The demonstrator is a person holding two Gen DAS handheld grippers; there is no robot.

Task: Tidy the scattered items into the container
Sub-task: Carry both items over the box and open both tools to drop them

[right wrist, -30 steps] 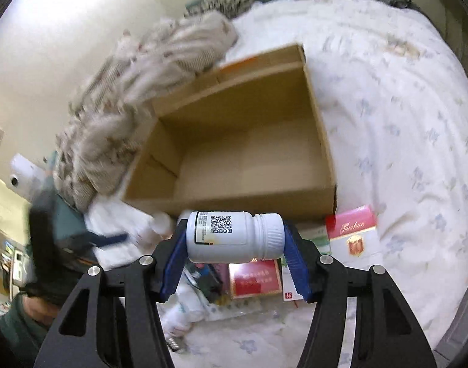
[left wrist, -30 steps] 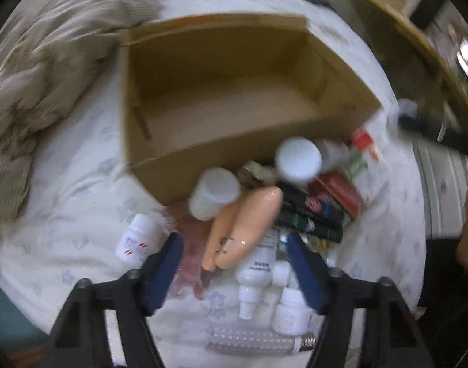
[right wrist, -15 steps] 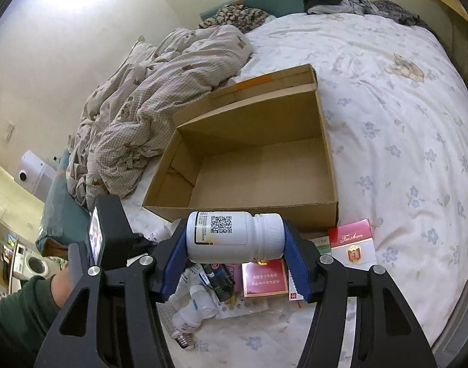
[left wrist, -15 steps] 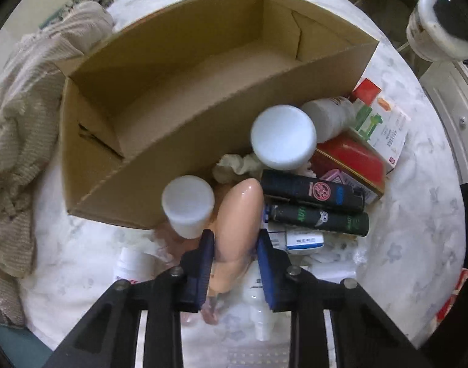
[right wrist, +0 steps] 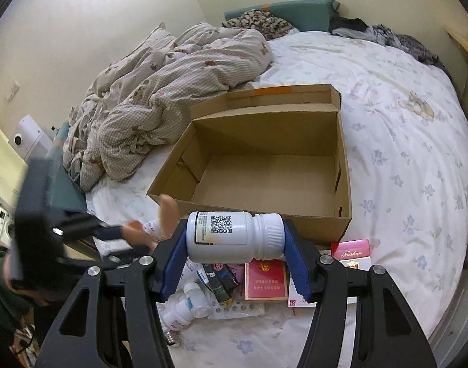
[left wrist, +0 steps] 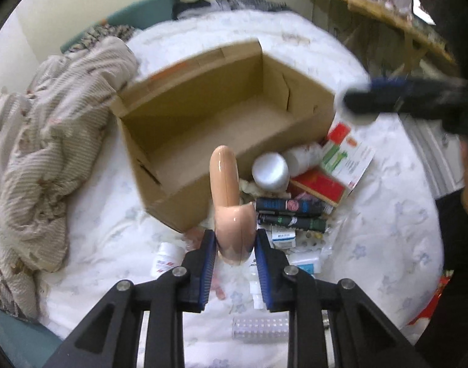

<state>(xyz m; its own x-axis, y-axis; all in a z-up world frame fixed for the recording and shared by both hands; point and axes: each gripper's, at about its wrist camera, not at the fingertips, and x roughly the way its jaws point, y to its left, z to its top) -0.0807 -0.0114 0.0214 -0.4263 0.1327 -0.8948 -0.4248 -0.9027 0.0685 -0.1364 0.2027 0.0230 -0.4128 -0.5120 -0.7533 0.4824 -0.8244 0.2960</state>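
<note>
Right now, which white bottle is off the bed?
The QR-code bottle, held sideways in the right gripper; the other white bottles lie on the bed.

The cardboard box (right wrist: 264, 165) is plain brown. The bed sheet (right wrist: 402, 141) is white with pale blue flowers; the duvet (right wrist: 160, 92) is beige check. The held bottle (right wrist: 234, 236) is white with a black code, the left tool's item (left wrist: 230, 202) peach, and both tools' pads (right wrist: 292, 254) blue.

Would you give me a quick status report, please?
Left gripper shut on peach item. Right gripper shut on white bottle. Cardboard box open, unobstructed.
</note>
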